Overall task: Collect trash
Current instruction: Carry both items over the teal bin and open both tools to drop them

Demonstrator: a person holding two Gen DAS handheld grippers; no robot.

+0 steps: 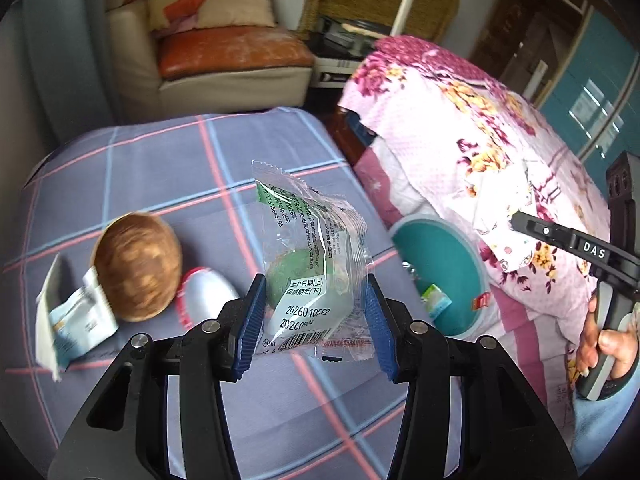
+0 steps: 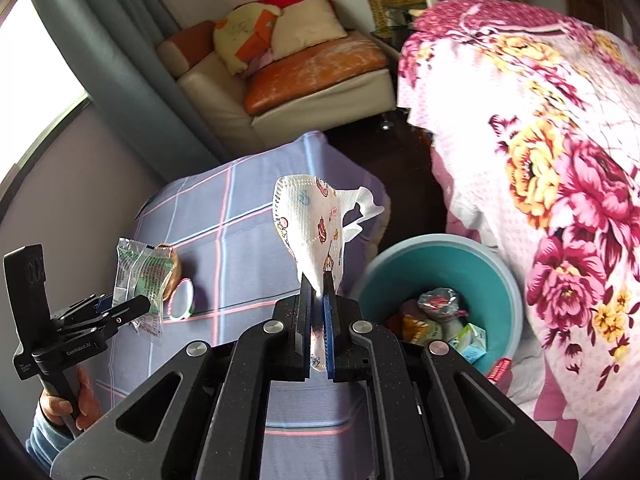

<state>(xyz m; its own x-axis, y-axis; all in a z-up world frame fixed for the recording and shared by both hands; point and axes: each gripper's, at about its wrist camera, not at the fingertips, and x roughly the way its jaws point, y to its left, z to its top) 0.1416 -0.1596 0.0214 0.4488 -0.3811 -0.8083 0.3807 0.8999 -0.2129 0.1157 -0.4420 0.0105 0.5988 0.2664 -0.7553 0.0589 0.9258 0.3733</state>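
The left gripper [image 1: 316,320] has its jaws clamped on a clear snack wrapper [image 1: 316,264], lifted above the plaid-covered table [image 1: 160,160]. The right gripper [image 2: 318,312] has its jaws pinched tight on a printed face mask [image 2: 312,232]. Both loads appear mid-carry toward the teal bin [image 2: 496,276], at about two o'clock in either view and already holding trash. Next, each should be brought over the rim and released. At nine o'clock, a brown round object [image 1: 136,268] and torn packets [image 1: 76,320] remain on the table.

Daylight pours in from the window [image 2: 36,92], blown out white at the right view's left edge. Both views curve hard, corners black. The coconut [image 1: 136,266] smears with blur; glare glints off the wrapper [image 1: 312,264].
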